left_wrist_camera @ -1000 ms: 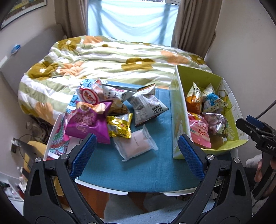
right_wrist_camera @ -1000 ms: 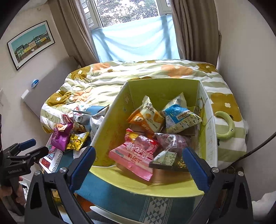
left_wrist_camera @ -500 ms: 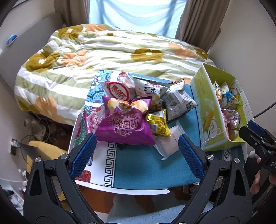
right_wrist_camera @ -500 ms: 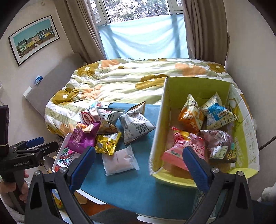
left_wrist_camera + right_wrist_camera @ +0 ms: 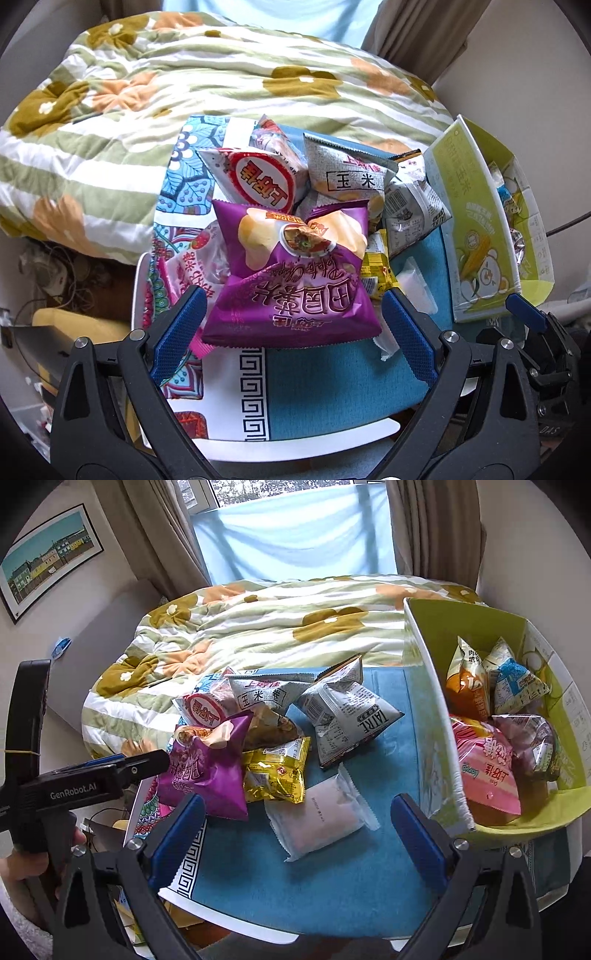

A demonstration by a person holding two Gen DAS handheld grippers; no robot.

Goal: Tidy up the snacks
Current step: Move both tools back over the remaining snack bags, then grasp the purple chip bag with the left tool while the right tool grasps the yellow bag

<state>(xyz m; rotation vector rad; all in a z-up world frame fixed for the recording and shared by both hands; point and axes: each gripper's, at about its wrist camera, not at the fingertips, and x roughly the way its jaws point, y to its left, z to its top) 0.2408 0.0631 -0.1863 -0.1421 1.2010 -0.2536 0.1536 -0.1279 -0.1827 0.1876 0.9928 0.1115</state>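
A pile of snack bags lies on the blue table mat [image 5: 325,376]. A purple chip bag [image 5: 295,280] sits at the front, between the open jaws of my left gripper [image 5: 291,332]. It also shows in the right wrist view [image 5: 207,768]. Behind it lie a red-and-white bag [image 5: 258,177], a grey corn bag [image 5: 351,173], a grey tart bag [image 5: 351,716], a gold bag [image 5: 277,771] and a pale pink packet [image 5: 317,812]. My right gripper [image 5: 299,834] is open and empty over the pink packet. A green box [image 5: 436,738] at the right holds several bags.
A bed with a flowered quilt [image 5: 258,627] lies behind the table. The table's left edge [image 5: 140,288] drops to floor clutter. The left gripper's body [image 5: 92,779] shows at the left of the right wrist view. Curtains and a wall stand at the right.
My left gripper has moved left and closer, from in front of the pink packet to around the purple bag. My right gripper has swung left from the green box to the table's middle.
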